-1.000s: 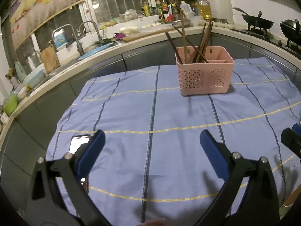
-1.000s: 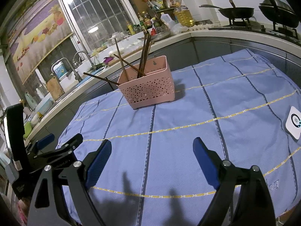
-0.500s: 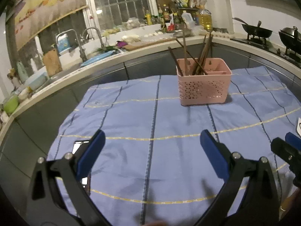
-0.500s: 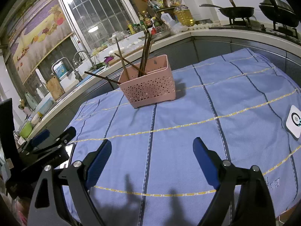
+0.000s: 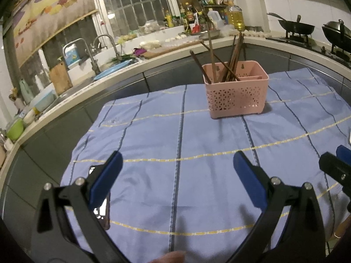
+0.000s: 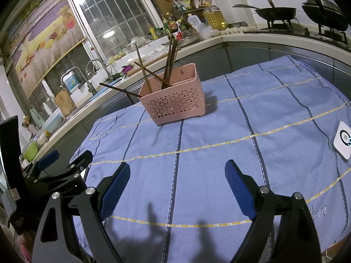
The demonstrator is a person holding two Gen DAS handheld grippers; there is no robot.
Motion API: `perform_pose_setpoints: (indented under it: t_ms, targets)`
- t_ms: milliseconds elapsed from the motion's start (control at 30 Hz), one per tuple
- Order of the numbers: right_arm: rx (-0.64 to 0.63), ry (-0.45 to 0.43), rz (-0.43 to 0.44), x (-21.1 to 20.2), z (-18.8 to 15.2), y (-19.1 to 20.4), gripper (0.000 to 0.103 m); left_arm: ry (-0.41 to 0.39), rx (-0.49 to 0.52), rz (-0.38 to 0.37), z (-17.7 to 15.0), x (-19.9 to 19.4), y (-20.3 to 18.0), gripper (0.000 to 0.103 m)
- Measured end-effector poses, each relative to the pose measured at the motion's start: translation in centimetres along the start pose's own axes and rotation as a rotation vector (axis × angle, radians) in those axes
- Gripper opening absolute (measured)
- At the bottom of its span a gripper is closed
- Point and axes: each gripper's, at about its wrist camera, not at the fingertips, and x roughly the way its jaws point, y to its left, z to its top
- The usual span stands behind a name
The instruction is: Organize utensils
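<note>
A pink perforated basket (image 5: 237,96) stands upright at the far middle of the blue striped cloth (image 5: 175,144); it also shows in the right wrist view (image 6: 175,103). Several dark wooden chopsticks (image 5: 228,59) lean in its left compartment, also seen in the right wrist view (image 6: 166,65). My left gripper (image 5: 177,173) is open and empty, near the front of the cloth, well short of the basket. My right gripper (image 6: 177,184) is open and empty, also near the front. The left gripper shows at the right wrist view's left edge (image 6: 63,166).
A phone (image 5: 103,206) lies on the cloth by my left finger. A white round-dial device (image 6: 343,140) lies at the cloth's right edge. A sink with taps (image 5: 96,50), bottles and woks (image 6: 276,13) line the counter behind.
Both grippers have drawn back and risen slightly, so the basket looks a little farther off. Both stay open and empty. The basket and chopsticks have not moved.
</note>
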Motion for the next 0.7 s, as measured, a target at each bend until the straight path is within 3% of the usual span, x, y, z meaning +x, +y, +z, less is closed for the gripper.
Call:
perform_pose_setpoints:
  t_ms: [700]
  targets:
    - [0.001, 0.0, 0.0, 0.0, -0.03, -0.07, 0.087, -0.007, -0.003, 0.026, -0.2, -0.23, 0.07, 0.097]
